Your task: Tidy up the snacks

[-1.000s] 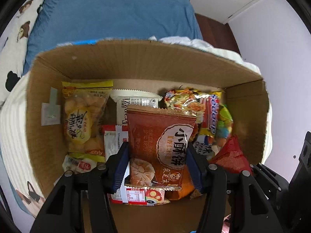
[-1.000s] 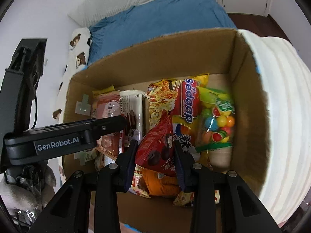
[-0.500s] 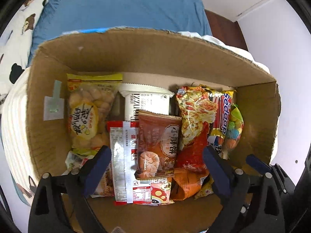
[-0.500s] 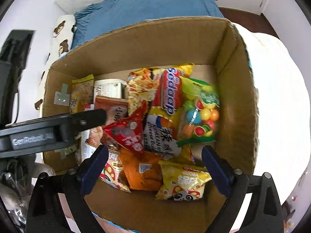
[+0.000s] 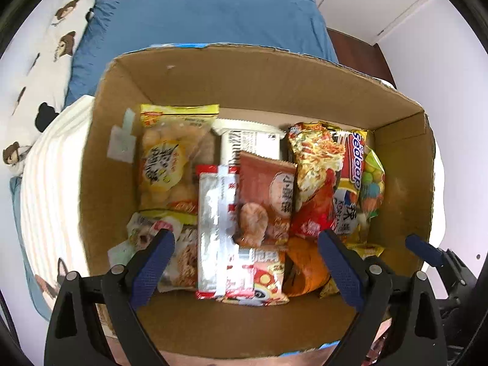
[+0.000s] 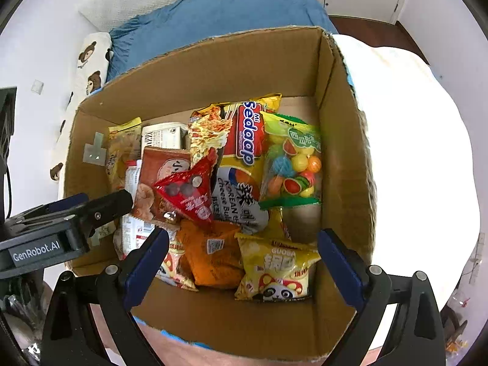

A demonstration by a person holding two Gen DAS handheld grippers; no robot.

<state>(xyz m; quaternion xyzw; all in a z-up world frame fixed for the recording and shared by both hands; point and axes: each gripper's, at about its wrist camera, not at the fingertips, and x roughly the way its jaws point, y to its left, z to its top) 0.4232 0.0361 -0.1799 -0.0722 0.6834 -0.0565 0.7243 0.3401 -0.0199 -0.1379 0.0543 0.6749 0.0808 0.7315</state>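
Note:
An open cardboard box (image 5: 265, 85) (image 6: 219, 70) holds several snack packets. The brown biscuit packet (image 5: 265, 198) (image 6: 164, 167) lies in the middle and the red triangular packet (image 6: 187, 190) (image 5: 317, 210) lies beside it. My left gripper (image 5: 247, 262) is open and empty above the box's near side. My right gripper (image 6: 244, 262) is open and empty above an orange packet (image 6: 210, 253) and a yellow panda packet (image 6: 274, 268). The left gripper's body also shows in the right wrist view (image 6: 61, 222).
A Sedaap noodle packet (image 6: 250, 134), a bag of coloured gum balls (image 6: 292, 164) and a yellow puff bag (image 5: 167, 164) fill the box. The box sits on white bedding (image 6: 411, 152) beside a blue pillow (image 5: 198, 18).
Both grippers opened and let go: the left released the brown biscuit packet, the right released the red triangular packet. Both pulled back and up from the box.

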